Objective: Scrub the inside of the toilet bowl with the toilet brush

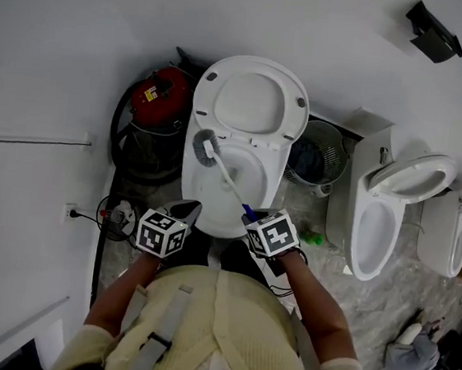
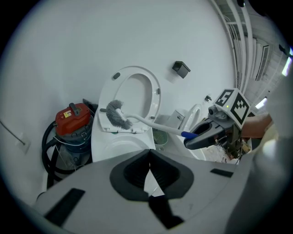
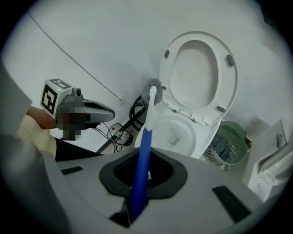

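White bathroom: right tool [image 3: 138, 185] clamps blue-handled, grey-bristled toilet brush [image 1: 224, 175] at bowl [image 1: 188, 185] rim; left tool [image 2: 149, 171] clenched empty.

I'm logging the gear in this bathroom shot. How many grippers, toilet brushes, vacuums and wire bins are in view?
grippers: 2, the left gripper and the right gripper
toilet brush: 1
red vacuum: 1
wire bin: 1
total: 5

Left gripper [image 2: 149, 168], fingers [image 2: 132, 171] together and empty, faces the toilet brush [image 2: 143, 121] held over the toilet bowl [image 2: 121, 148].
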Demonstrator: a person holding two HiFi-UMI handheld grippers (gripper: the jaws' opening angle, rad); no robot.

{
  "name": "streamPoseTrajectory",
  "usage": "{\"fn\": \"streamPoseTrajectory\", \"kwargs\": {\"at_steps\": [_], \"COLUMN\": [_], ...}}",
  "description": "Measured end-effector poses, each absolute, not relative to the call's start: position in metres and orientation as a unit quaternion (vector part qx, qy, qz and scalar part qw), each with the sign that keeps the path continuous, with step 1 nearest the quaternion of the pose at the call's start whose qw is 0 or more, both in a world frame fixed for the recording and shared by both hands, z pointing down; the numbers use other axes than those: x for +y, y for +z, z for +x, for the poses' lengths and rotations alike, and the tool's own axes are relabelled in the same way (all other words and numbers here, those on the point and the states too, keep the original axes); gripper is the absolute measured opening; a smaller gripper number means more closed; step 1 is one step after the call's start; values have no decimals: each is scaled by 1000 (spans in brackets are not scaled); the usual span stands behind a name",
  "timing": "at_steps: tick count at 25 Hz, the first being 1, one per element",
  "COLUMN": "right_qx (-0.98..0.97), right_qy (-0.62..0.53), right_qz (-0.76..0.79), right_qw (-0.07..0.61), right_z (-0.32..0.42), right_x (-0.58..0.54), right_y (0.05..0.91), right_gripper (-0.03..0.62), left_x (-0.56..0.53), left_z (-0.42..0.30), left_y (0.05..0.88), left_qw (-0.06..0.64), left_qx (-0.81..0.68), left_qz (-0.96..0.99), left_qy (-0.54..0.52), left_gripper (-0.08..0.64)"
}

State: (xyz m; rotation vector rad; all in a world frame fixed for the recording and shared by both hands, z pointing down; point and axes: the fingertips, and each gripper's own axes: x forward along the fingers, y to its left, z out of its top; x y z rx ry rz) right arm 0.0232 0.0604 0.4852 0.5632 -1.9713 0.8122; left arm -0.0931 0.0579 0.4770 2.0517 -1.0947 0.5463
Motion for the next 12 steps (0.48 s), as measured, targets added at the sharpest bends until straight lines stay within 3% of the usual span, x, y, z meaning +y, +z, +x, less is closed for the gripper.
{"fn": "streamPoseTrajectory", "kwargs": {"at_steps": [12], "right_qx": [-800], "right_qy": [330], "right_qz": [228], "right_qw": [446], "right_z": [23], "right_x": [63], "right_y": [484], "right_gripper": [44], "left_x": [55], "left_z": [-87], "left_y": [474], "left_qw": [368], "left_qx": [-418], "left_qz": [805], "left_qy": [204], "left_gripper": [12]}}
